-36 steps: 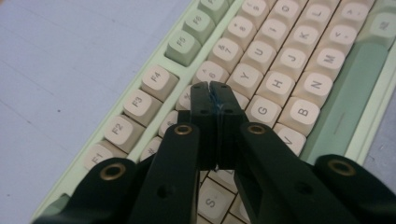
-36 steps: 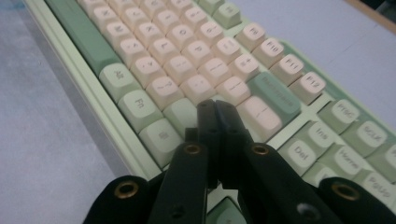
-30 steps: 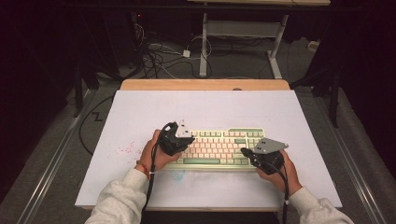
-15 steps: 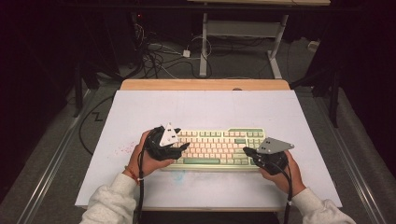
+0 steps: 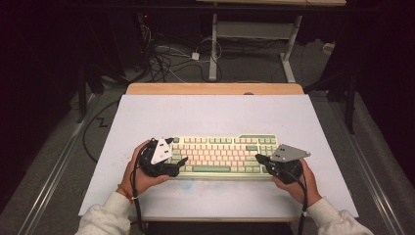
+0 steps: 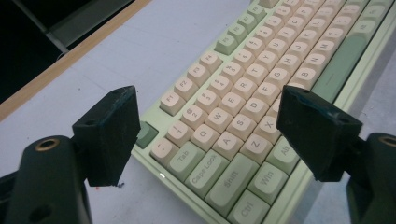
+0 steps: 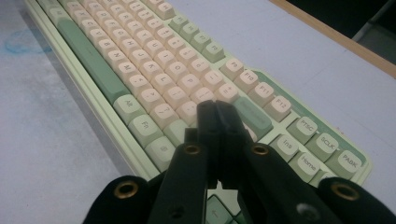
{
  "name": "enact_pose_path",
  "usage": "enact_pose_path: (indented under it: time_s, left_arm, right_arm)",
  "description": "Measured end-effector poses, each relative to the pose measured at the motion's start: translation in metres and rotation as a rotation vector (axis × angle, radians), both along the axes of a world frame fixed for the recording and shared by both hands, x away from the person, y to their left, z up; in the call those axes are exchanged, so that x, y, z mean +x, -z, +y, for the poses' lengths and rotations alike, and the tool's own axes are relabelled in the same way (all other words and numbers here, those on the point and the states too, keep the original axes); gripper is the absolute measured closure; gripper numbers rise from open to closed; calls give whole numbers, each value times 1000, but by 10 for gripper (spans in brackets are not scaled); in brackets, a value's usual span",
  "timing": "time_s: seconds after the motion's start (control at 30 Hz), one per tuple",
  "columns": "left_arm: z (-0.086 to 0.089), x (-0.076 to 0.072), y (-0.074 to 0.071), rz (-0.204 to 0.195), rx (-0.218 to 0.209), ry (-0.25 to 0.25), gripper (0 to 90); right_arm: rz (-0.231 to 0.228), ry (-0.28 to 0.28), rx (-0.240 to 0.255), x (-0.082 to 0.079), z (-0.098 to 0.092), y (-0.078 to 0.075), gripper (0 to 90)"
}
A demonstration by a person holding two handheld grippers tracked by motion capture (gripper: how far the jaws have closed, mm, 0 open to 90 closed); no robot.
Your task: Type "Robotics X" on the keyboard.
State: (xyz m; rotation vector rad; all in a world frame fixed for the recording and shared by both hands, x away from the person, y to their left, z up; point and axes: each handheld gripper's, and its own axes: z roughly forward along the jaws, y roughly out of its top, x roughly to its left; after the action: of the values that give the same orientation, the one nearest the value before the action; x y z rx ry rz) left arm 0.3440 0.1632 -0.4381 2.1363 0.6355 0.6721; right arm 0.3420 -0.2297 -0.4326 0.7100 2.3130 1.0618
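Keyboard (image 5: 222, 154) flat on the bench (image 5: 215, 117), long side along the near edge, about midway between the left and right edges, close to the near edge

Left claw (image 5: 180, 162) at the keyboard's left end, in the person's left hand (image 5: 142, 169), tips over the near-left corner of the keys; jaws wide, just been opening, nothing gripped. In the left gripper view, the keyboard (image 6: 261, 93) running between and below the two black jaws, Tab, Caps Lock and Shift rows between them, pads off the keys; whether either jaw touches the case, cannot tell

Right claw (image 5: 259, 158) at the keyboard's right end, in the right hand (image 5: 298, 183), grey plate (image 5: 288, 152) on top; jaws pressed together, empty. In the right gripper view, shut tips (image 7: 217, 114) low over the keys (image 7: 154, 79) near the right end of the letter block, beside the Fn key and the arrow cluster; contact with the keys not clear

Pale sleeves (image 5: 105, 218) coming in over the near edge of the bench. Wooden strip (image 5: 215, 88) along the far edge. Faint blue smudge (image 5: 188, 184) on the bench just in front of the keyboard
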Motion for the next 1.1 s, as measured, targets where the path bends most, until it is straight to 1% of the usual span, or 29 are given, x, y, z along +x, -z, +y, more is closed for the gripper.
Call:
enact_pose_path:
  time_s: [0.1, 0.17, 0.23, 0.3, 0.37, 0.43, 0.53, 0.57, 0.77, 0.9, 0.97, 1.03, 1.1]
  left_arm:
    - [6, -5, 3, 7, -2, -2, 204]
    - [10, -8, 5, 13, -11, -2, 196]
    - [14, -10, 8, 22, 3, -6, 196]
    - [17, -12, 11, 23, 20, -30, 196]
    - [22, -15, 15, 39, 21, -34, 203]
    - [24, -17, 18, 53, 36, -36, 204]
    - [28, -21, 22, 69, 42, -50, 181]
    - [29, -22, 23, 78, 36, -48, 182]
    - [38, -30, 25, 79, 15, -87, 181]
    - [43, -34, 27, 84, 21, -105, 181]
    - [44, -36, 27, 78, 30, -113, 181]
    - [46, -37, 27, 74, 37, -112, 188]
    - [47, -37, 27, 76, 33, -114, 189]
  right_arm:
    - [1, 4, 2, 0, 0, 0, 900]
    - [-4, 5, 4, 1, 1, -1, 900]
    - [-3, 8, 4, 1, 2, -1, 900]
    - [-4, 7, 7, 2, 4, -2, 900]
    - [-10, -1, 2, 4, 6, -3, 900]
    - [-12, -1, 6, 5, 8, -4, 900]
    - [-14, -1, 6, 7, 12, -4, 900]
    - [-10, -1, 8, 8, 12, -5, 900]
    - [-16, -8, 11, 16, 21, -8, 900]
    - [-17, -20, 3, 21, 28, -8, 900]
    - [-15, -26, -1, 24, 33, -7, 900]
    - [-10, -29, -4, 27, 37, -7, 900]
    - [-5, -31, -7, 30, 42, -6, 900]
